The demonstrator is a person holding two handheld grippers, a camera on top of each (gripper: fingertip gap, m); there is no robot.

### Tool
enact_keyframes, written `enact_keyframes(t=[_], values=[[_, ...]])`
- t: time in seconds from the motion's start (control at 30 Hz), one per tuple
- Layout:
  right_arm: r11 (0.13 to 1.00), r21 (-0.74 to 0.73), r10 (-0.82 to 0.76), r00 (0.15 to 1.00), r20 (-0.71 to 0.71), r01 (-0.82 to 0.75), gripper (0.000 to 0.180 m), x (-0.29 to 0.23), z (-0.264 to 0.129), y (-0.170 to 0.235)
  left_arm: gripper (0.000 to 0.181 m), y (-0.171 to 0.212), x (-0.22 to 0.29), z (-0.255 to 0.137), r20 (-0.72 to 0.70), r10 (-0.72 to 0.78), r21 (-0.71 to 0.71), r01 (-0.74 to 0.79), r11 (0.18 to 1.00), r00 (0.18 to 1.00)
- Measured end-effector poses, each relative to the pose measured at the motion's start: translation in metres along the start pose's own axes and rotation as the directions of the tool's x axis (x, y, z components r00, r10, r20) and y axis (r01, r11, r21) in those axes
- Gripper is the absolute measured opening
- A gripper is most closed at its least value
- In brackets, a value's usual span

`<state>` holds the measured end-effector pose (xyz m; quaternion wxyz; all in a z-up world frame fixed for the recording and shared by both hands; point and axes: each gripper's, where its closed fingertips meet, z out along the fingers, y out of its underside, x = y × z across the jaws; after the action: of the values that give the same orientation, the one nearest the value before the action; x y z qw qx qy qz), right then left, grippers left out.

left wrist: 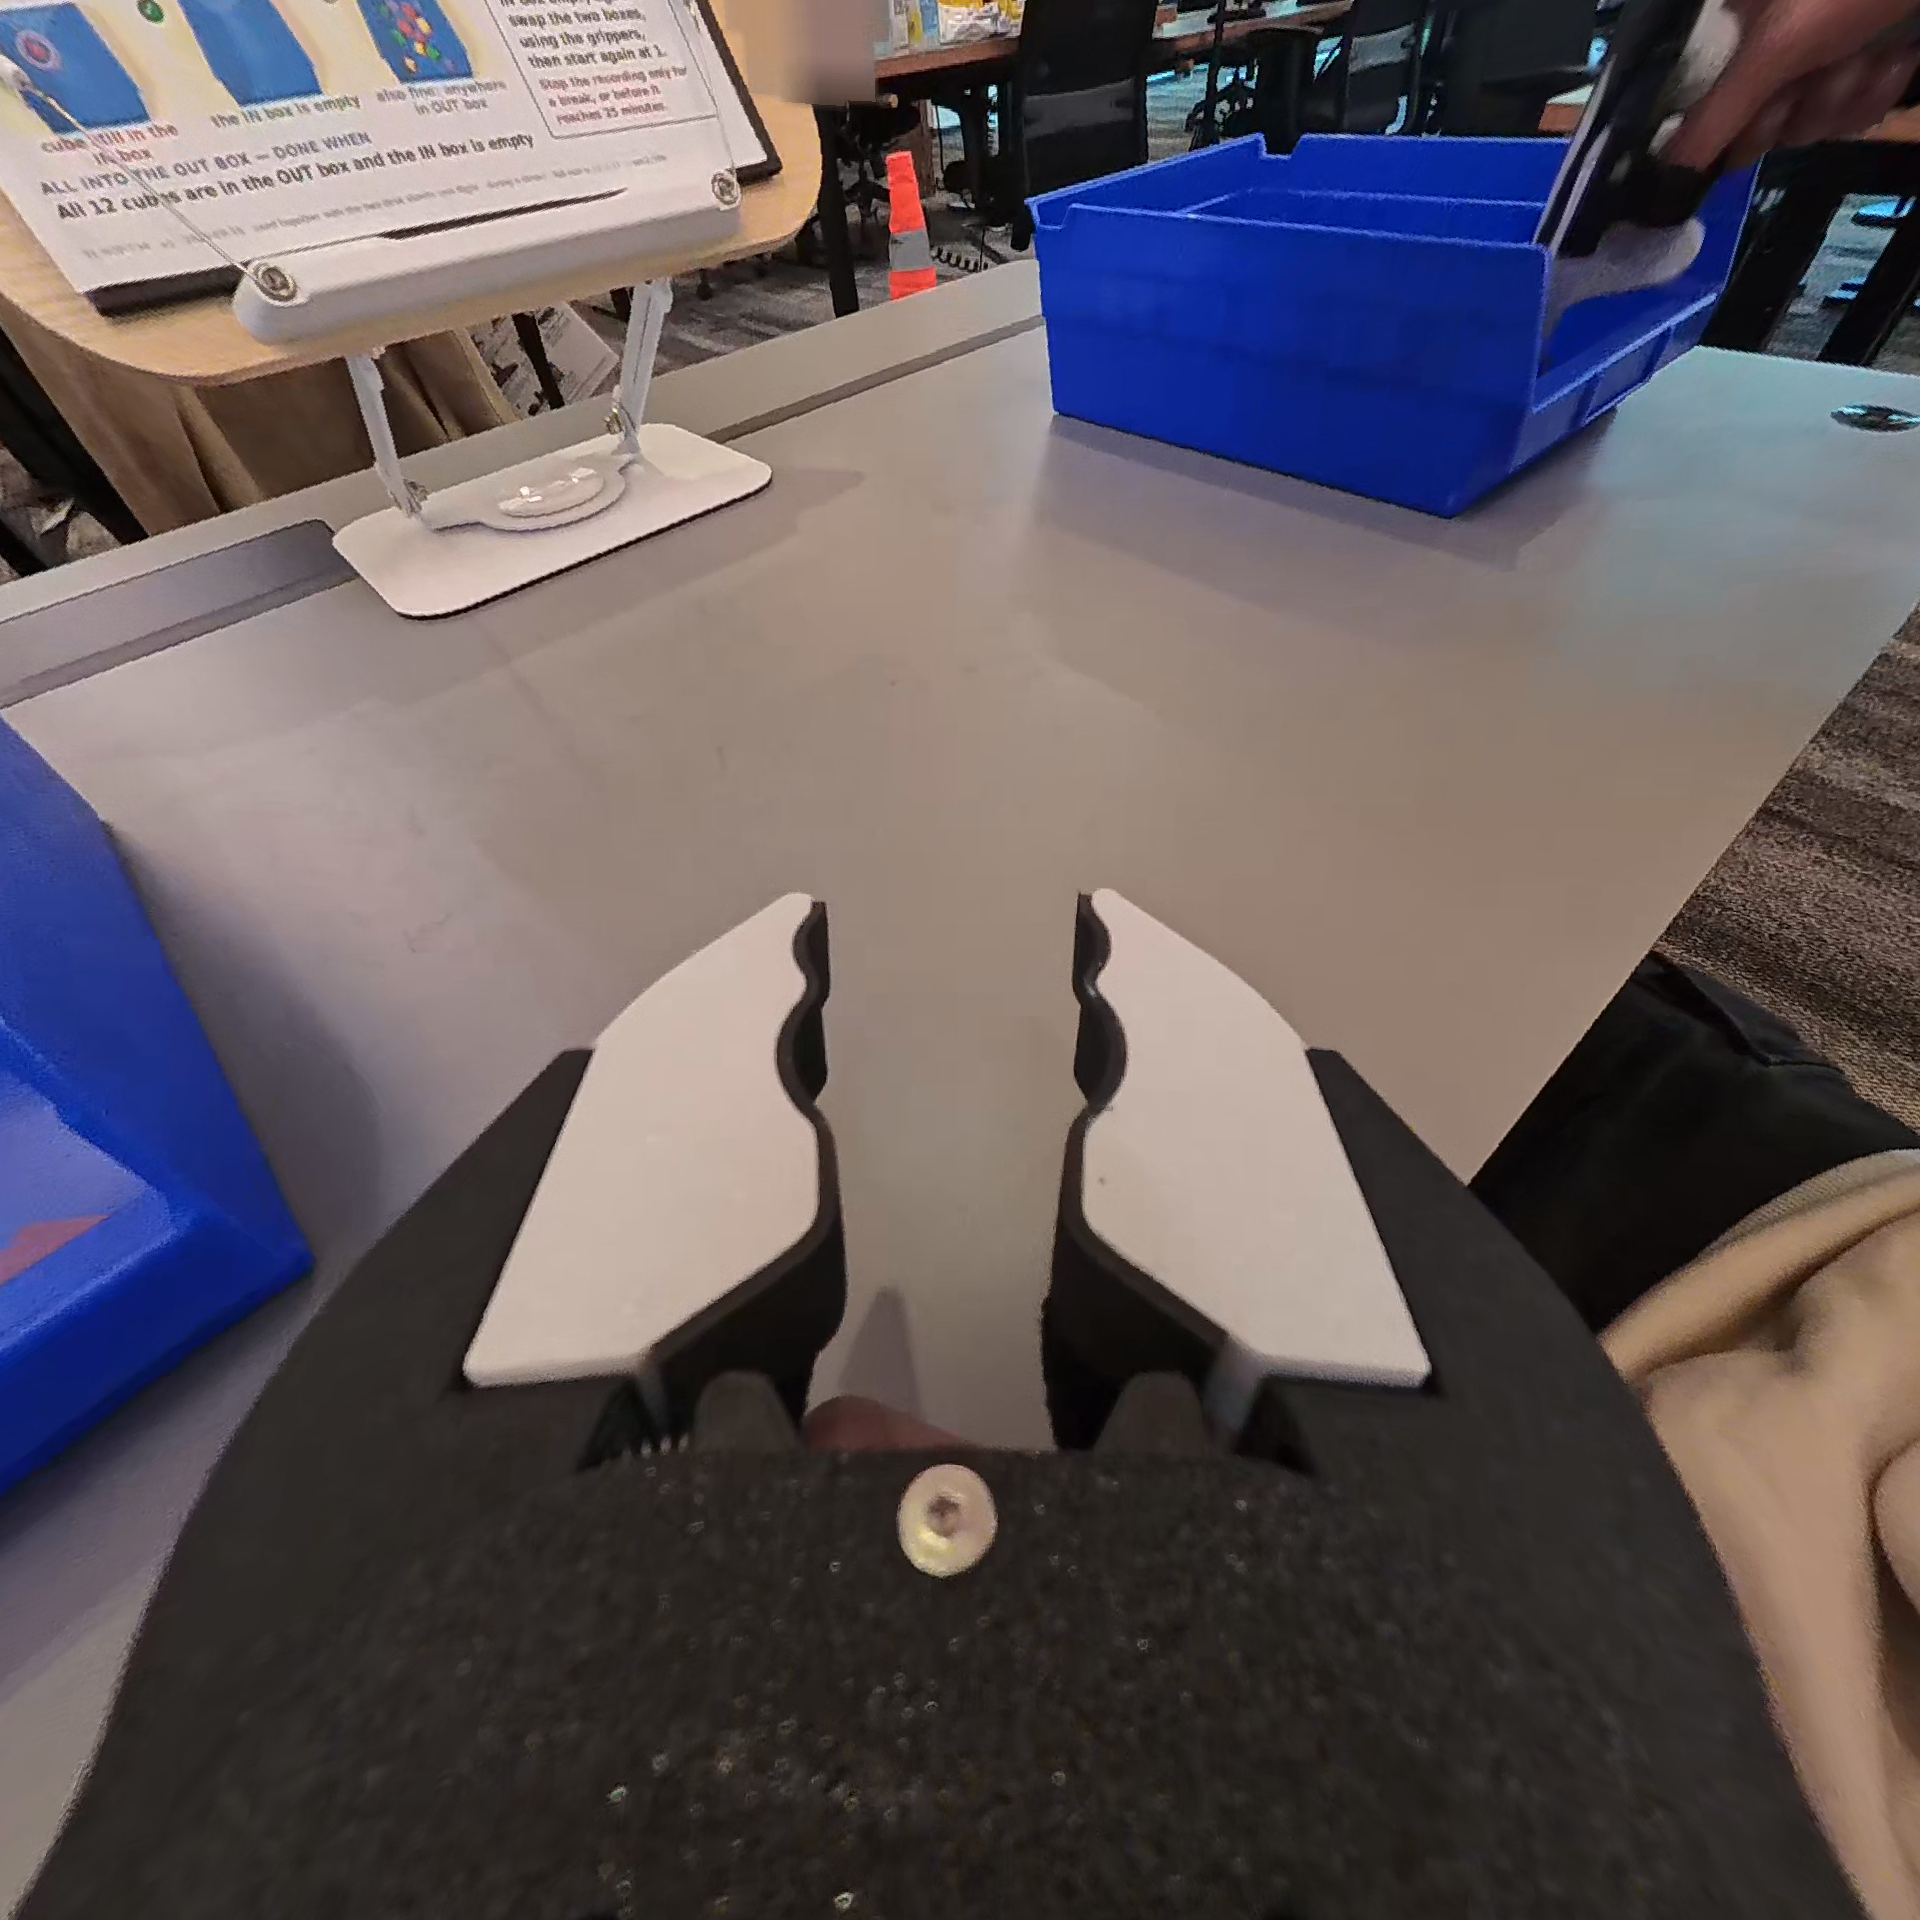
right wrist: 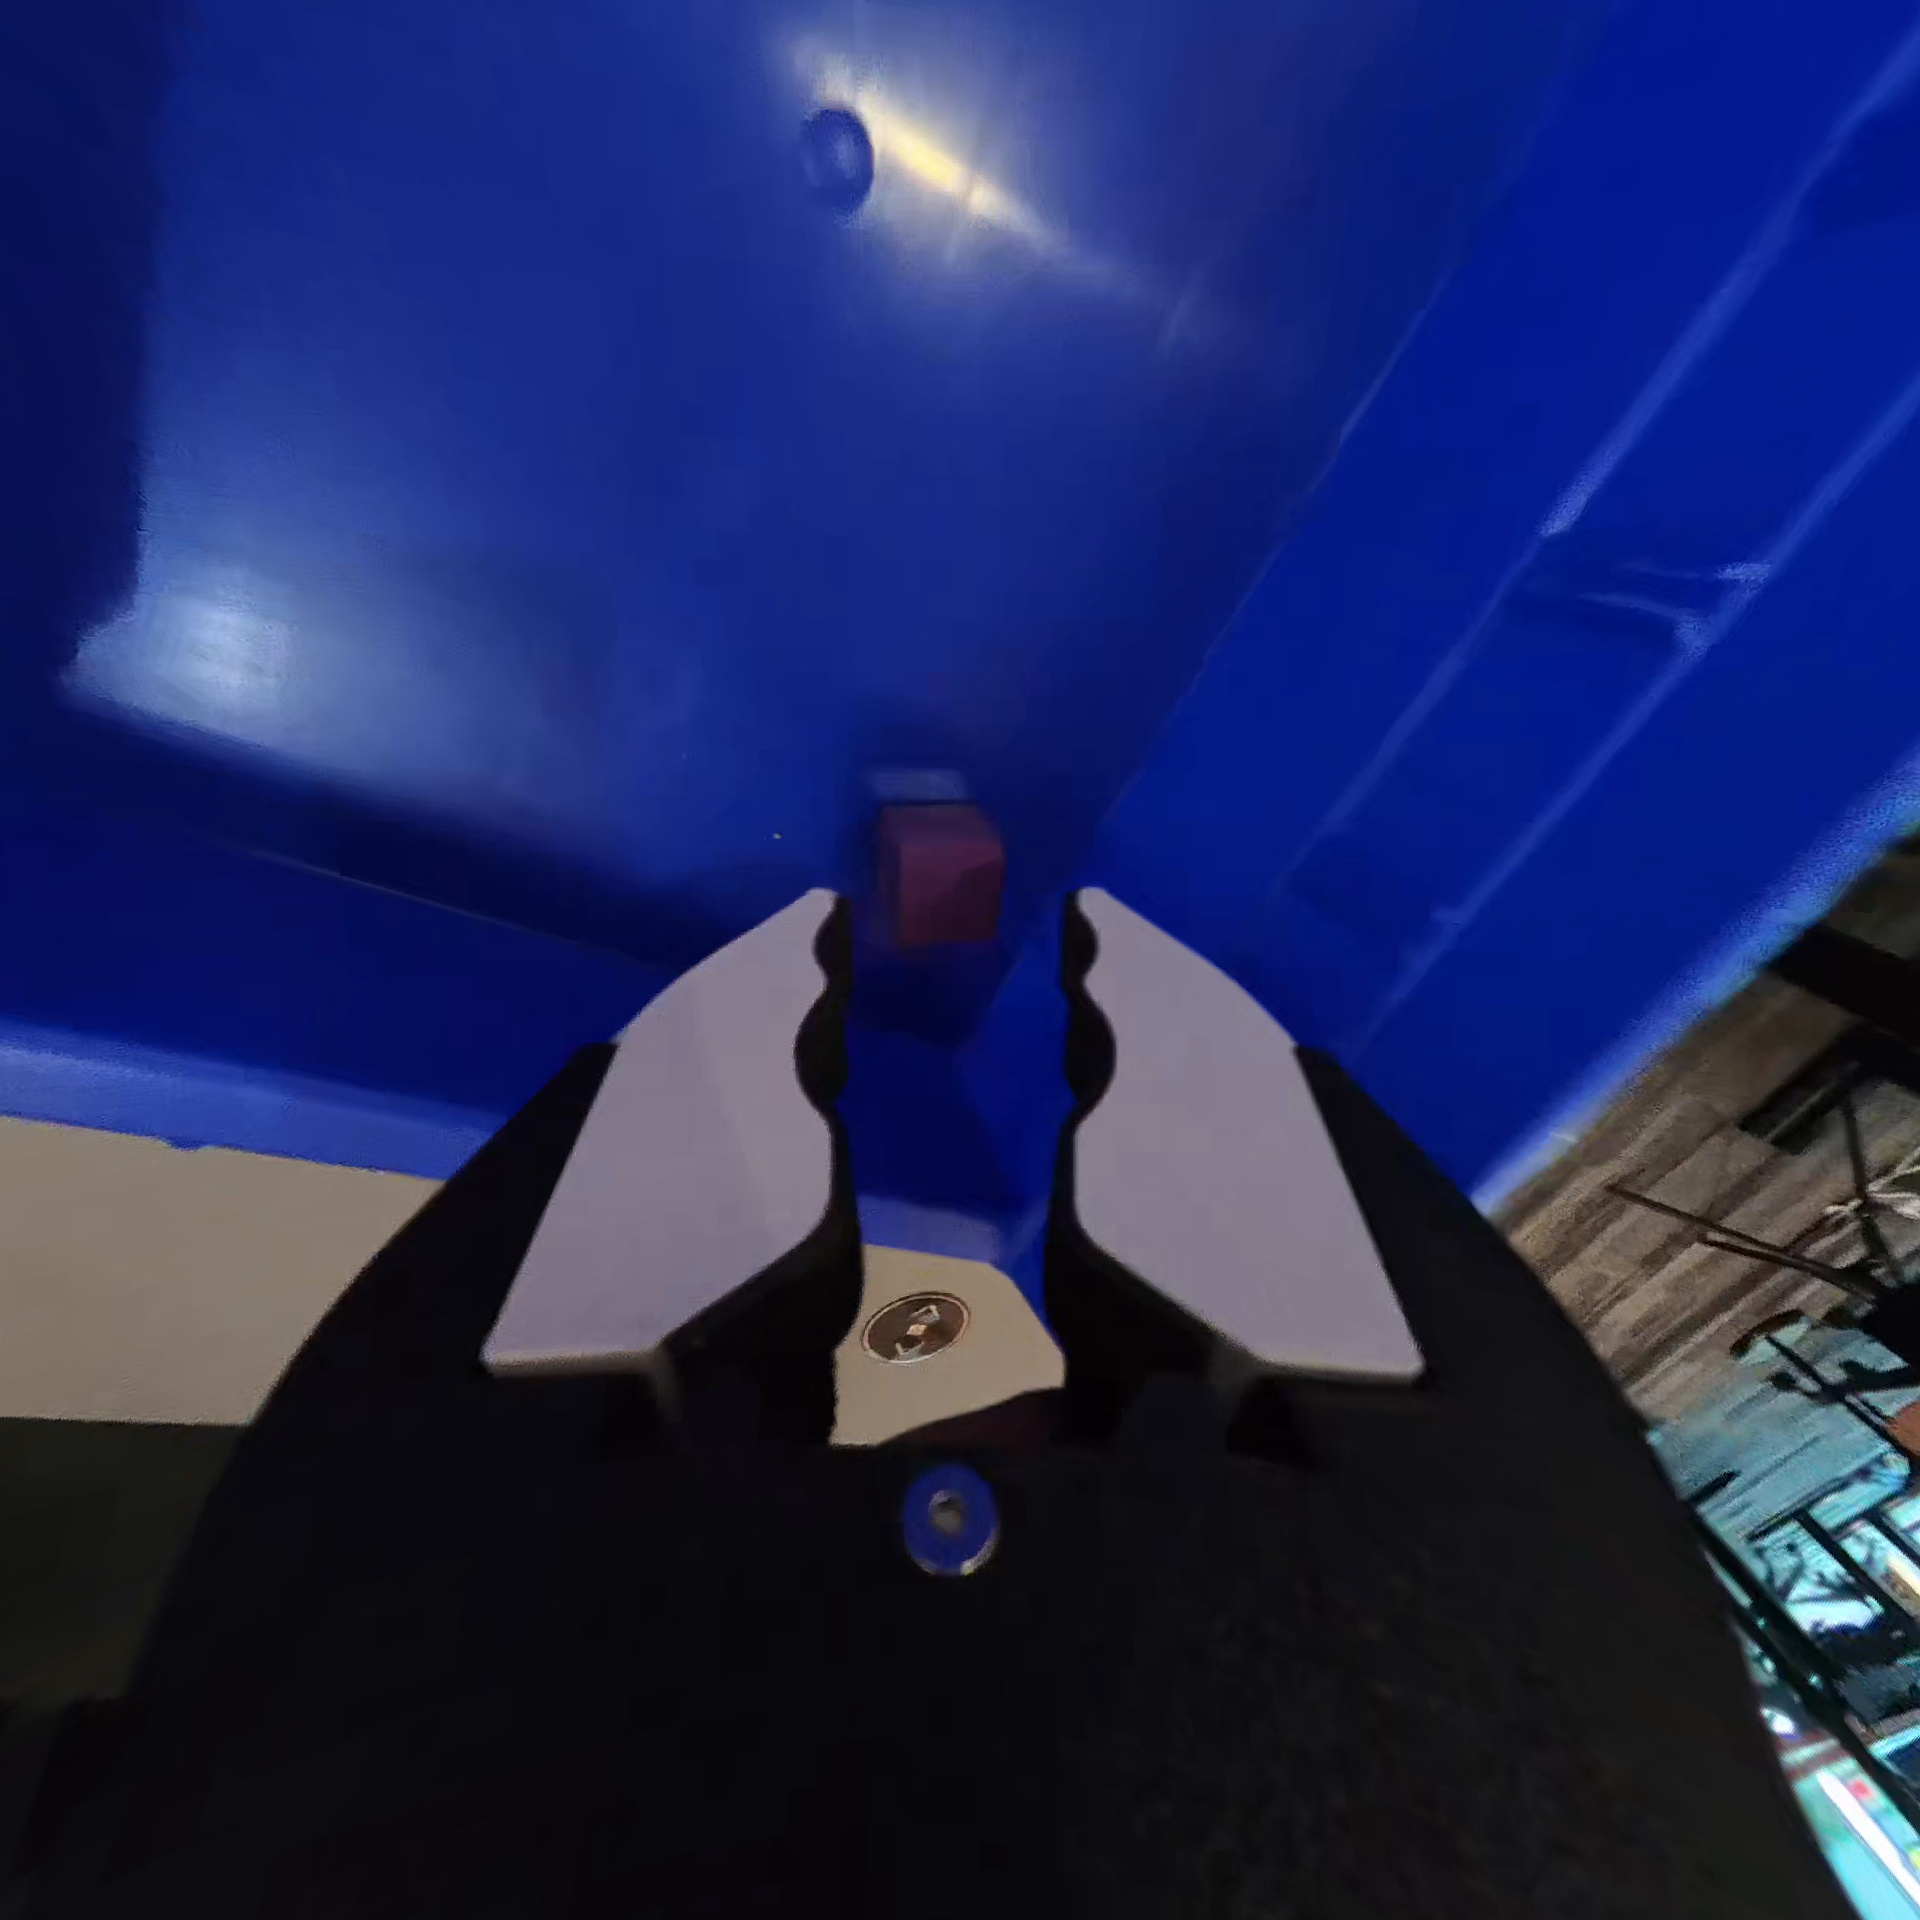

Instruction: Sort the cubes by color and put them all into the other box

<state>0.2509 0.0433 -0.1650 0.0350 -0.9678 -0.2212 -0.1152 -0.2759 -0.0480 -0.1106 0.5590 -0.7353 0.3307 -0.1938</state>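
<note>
Inside glossy blue plastic box [right wrist: 623, 468], right gripper [right wrist: 951, 914] fingers parted, small dark-red cube [right wrist: 940, 878] beyond.

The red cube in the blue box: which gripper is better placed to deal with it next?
The right gripper. It is inside the far blue box, open, with the red cube just beyond its tips. The left gripper is open over bare table, holding nothing.

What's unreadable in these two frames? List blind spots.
- Far blue box: floor and contents hidden by its own walls in the left wrist view.
- Near blue box: cut off by the left edge, contents unclear.
- Right claw: blurred and cropped in the left wrist view.
- Red cube: motion-blurred in the right wrist view; whether it touches the right claw cannot be told.
</note>
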Motion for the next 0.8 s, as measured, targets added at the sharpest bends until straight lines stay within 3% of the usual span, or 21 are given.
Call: enact_keyframes(t=[0.07, 0.13, 0.17, 0.23, 0.3, 0.37, 0.4, 0.47, 0.5, 0.8], values=[[0.985, 0.169, 0.036, 0.999, -0.039, -0.029, 0.041, 0.000, -0.027, -0.014, 0.045, 0.003, -0.003, -0.001, 0.014, 0.004, -0.008, -0.004, 1.000, 1.000], [0.886, 0.457, 0.131, 0.989, -0.073, -0.084, 0.041, -0.008, -0.073, -0.032, 0.045, 0.005, -0.007, -0.001, 0.028, 0.006, -0.014, -0.006, 1.000, 1.000], [0.782, 0.612, 0.193, 0.979, -0.062, -0.115, 0.041, -0.017, -0.099, -0.038, 0.045, 0.005, -0.009, -0.001, 0.033, 0.000, -0.015, 0.000, 1.000, 0.999], [0.487, 0.848, 0.201, 0.971, 0.126, -0.211, 0.034, -0.071, -0.143, -0.045, 0.045, 0.005, -0.011, -0.001, 0.032, -0.019, -0.012, 0.019, 1.000, 0.999], [0.247, 0.911, 0.003, 0.941, 0.339, -0.329, 0.029, -0.154, -0.167, -0.043, 0.044, 0.004, -0.013, 0.000, 0.034, -0.037, -0.008, 0.037, 0.999, 0.999], [0.126, 0.880, -0.142, 0.870, 0.472, -0.457, 0.029, -0.223, -0.170, -0.038, 0.045, 0.006, -0.016, 0.002, 0.041, -0.046, -0.020, 0.046, 0.999, 0.998], [0.131, 0.868, -0.202, 0.844, 0.497, -0.480, 0.029, -0.254, -0.165, -0.038, 0.045, 0.007, -0.017, 0.003, 0.048, -0.046, -0.030, 0.048, 0.998, 0.998], [0.235, 0.875, -0.255, 0.842, 0.475, -0.423, 0.032, -0.296, -0.149, -0.037, 0.045, 0.007, -0.019, 0.004, 0.057, -0.047, -0.036, 0.049, 0.998, 0.997], [0.228, 0.885, -0.249, 0.854, 0.457, -0.407, 0.030, -0.304, -0.147, -0.039, 0.045, 0.007, -0.021, 0.004, 0.063, -0.054, -0.040, 0.057, 0.998, 0.997], [0.284, 0.913, -0.267, 0.890, 0.369, -0.294, 0.027, -0.322, -0.129, -0.043, 0.046, 0.003, -0.034, -0.015, 0.051, -0.089, -0.092, 0.094, 0.991, 0.995]])
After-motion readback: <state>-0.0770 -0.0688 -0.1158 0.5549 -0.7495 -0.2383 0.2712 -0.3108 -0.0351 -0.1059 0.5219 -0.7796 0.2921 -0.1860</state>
